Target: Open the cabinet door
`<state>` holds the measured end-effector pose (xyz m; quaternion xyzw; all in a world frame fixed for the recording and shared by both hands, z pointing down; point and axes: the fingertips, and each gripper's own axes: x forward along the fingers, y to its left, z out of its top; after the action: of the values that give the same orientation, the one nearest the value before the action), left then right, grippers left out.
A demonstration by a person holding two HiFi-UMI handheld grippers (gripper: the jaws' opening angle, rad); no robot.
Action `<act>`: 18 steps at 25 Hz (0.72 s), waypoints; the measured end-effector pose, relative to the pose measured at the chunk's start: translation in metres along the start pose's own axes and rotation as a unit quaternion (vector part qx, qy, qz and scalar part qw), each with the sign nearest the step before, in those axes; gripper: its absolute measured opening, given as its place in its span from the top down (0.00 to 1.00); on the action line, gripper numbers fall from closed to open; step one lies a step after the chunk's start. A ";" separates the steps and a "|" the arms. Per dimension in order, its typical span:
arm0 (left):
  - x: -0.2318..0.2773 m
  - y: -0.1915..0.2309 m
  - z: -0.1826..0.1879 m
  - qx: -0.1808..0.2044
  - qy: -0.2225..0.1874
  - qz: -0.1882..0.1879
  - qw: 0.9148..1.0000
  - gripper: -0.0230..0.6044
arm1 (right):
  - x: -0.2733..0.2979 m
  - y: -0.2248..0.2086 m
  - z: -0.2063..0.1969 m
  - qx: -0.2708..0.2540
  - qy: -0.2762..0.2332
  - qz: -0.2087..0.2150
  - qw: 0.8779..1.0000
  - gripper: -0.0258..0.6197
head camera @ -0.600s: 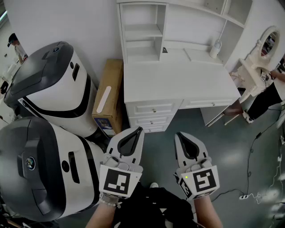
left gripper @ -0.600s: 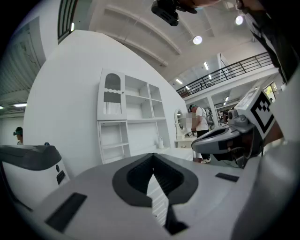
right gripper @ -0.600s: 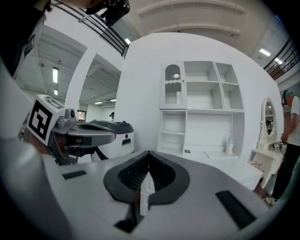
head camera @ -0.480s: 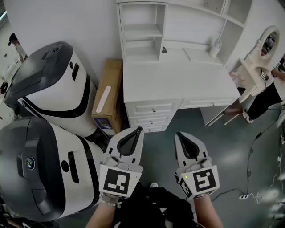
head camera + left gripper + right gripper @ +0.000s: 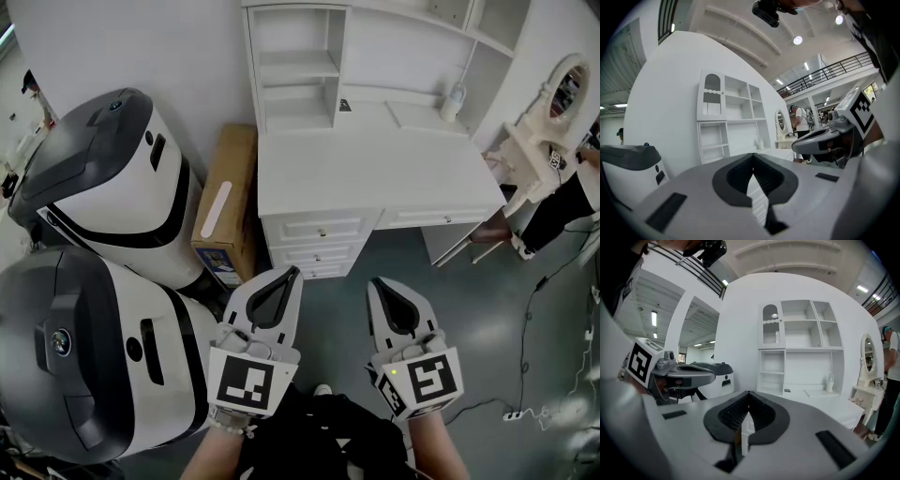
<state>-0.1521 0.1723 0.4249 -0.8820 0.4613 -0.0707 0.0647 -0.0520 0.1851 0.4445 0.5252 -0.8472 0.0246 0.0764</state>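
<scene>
A big indoor hall — mezzanine railing (image 5: 834, 70), ceiling spotlights (image 5: 798, 40), white desk unit (image 5: 375, 173) on show.

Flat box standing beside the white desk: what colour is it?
Tan cardboard box with a white strip and blue end; clearest in head view.

Bright, even indoor light throughout. Left gripper view: round white ceiling spot lamp (image 5: 798, 40) flares hard. Right gripper view: long white strip light (image 5: 655, 318) glows overhead. Both gripper views bend strongly, with black vignette at the corners. Pale grey left gripper (image 5: 753, 159) and pale grey right gripper (image 5: 749, 397) sit close and slightly soft. Head view sharp. Polished grey-green floor (image 5: 469, 309) carries a dull sheen; soft shadow lies beneath the white wooden desk (image 5: 375, 173).
</scene>
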 end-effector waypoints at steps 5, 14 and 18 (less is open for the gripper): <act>0.003 -0.006 0.003 0.004 0.001 0.003 1.000 0.96 | -0.003 -0.005 0.001 0.000 -0.004 0.006 1.000 0.96; 0.008 -0.020 0.013 0.001 0.002 0.022 1.000 0.96 | -0.015 -0.024 0.005 0.005 -0.016 0.017 1.000 0.96; 0.011 -0.035 0.019 0.009 0.001 0.024 1.000 0.96 | -0.026 -0.034 0.004 0.006 -0.021 0.021 1.000 0.96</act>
<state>-0.1147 0.1839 0.4131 -0.8700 0.4818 -0.0741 0.0736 -0.0108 0.1921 0.4352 0.5085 -0.8591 0.0203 0.0551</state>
